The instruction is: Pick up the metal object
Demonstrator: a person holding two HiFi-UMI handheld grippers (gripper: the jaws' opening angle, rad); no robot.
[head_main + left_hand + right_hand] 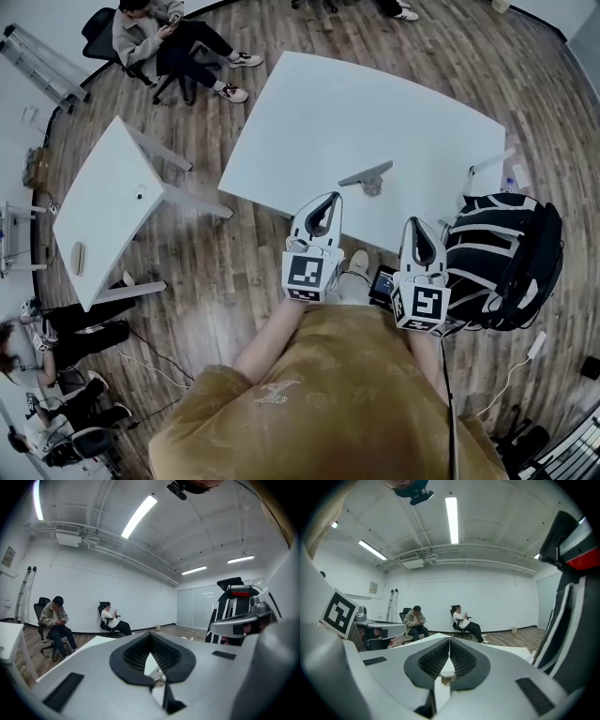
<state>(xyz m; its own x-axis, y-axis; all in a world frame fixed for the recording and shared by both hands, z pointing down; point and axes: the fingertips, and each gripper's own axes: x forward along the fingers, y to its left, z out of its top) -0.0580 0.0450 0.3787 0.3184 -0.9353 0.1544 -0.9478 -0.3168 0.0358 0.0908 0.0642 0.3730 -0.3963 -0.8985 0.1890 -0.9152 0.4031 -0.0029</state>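
The metal object [366,175] lies flat on the white table [356,103], close to the near edge and alone on the bare top. It looks like a thin grey bar with a rounder lump at its right end.

The person stands at that near edge with both tools held up in front of the chest. The left gripper [330,199] points at the near edge just left of the object, and the right gripper [416,223] sits a little nearer and to the right. Both have their jaws pressed together tip to tip with nothing between them, which each gripper's own view also shows. Neither one is touching the object.

The reach looks about to start, and I can see several ways it might go wrong:

- **Jaws shut:** If a gripper comes down shut, it will only nudge the object across the smooth top, perhaps towards the edge.
- **Low, thin shape:** Even with the jaws open, a tip may scrape the table or catch only one end, so the bar pivots and slips out.
- **Chair close by:** A black and white chair [506,258] stands close on the right, and the right arm could bump it while swinging in.

The people sitting at the far left [155,37] are well clear of all this.
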